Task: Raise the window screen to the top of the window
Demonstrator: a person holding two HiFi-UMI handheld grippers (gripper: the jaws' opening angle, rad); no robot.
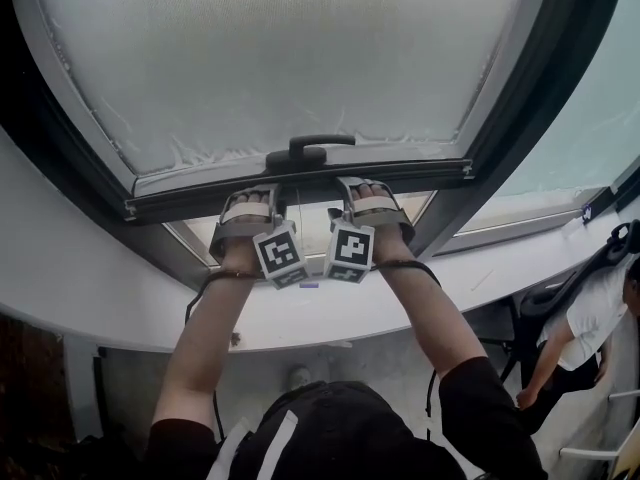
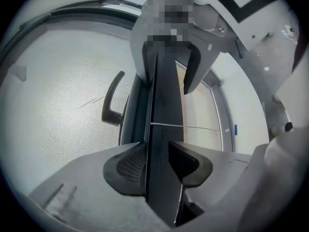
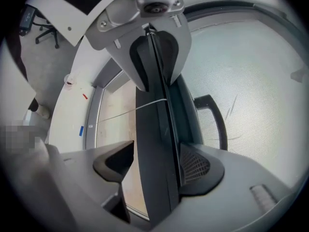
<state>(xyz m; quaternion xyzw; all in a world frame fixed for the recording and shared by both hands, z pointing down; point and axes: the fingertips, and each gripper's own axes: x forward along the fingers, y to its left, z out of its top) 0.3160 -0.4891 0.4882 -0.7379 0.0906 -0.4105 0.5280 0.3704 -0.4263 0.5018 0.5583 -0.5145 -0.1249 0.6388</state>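
The window screen (image 1: 290, 58) is pale mesh with a dark bottom bar (image 1: 180, 203) and a black handle (image 1: 310, 148) at its middle. Both grippers sit on the bar just below the handle. My left gripper (image 1: 250, 198) straddles the bar (image 2: 164, 124) with both pads against it, shut on it (image 2: 158, 164); the handle (image 2: 112, 100) is to its left. My right gripper (image 1: 368, 192) has the bar (image 3: 154, 129) between its jaws (image 3: 154, 163): the mesh-side pad (image 3: 195, 166) lies against it, the other pad (image 3: 113, 163) stands slightly off.
A dark window frame (image 1: 560, 88) runs around the screen. A white sill (image 1: 90, 288) lies below the bar. At the lower right a person (image 1: 590, 318) sits on an office chair. Clear glass shows beneath the bar (image 1: 310, 230).
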